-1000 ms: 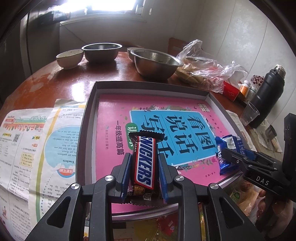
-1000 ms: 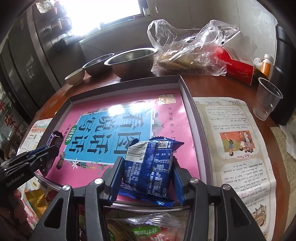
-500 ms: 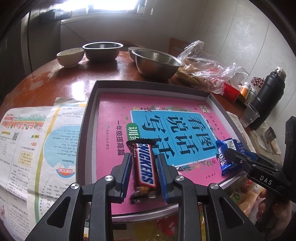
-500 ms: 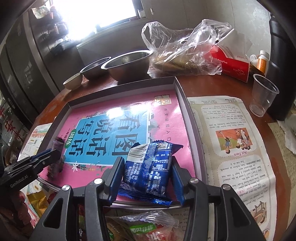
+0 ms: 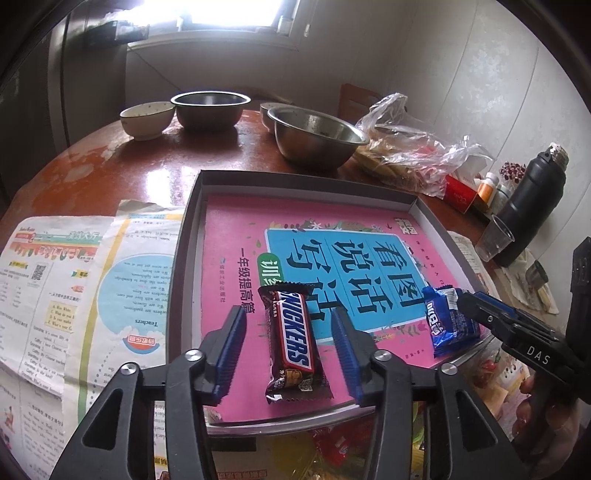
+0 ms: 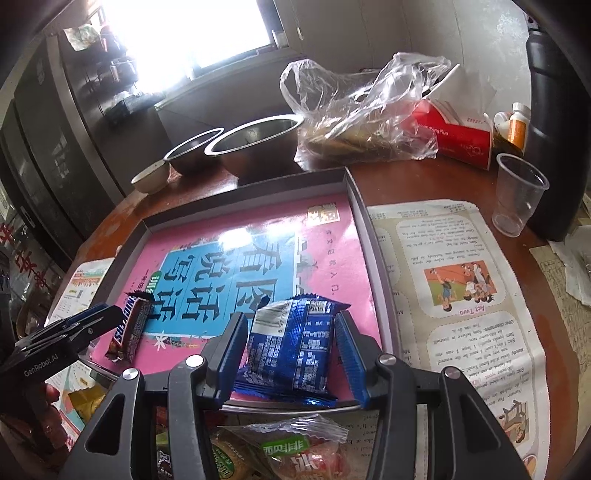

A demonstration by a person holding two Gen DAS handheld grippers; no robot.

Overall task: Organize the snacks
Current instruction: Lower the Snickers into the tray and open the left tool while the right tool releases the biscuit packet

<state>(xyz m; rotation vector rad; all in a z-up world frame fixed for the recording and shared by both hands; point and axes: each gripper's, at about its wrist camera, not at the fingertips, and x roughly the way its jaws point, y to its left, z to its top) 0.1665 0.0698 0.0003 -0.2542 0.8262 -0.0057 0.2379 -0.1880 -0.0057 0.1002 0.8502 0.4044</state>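
The left gripper (image 5: 288, 347) is opening around a Snickers bar (image 5: 293, 341) lying free between its pads on the tray (image 5: 295, 181) (best withdrawn straight back), while the right gripper (image 6: 291, 347) clamps a blue snack packet (image 6: 290, 345).

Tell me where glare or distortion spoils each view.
Left wrist view: the window is blown out white, the table shows shiny patches, and the edges bend. Right wrist view: the window is washed out and glare whitens the pink book.
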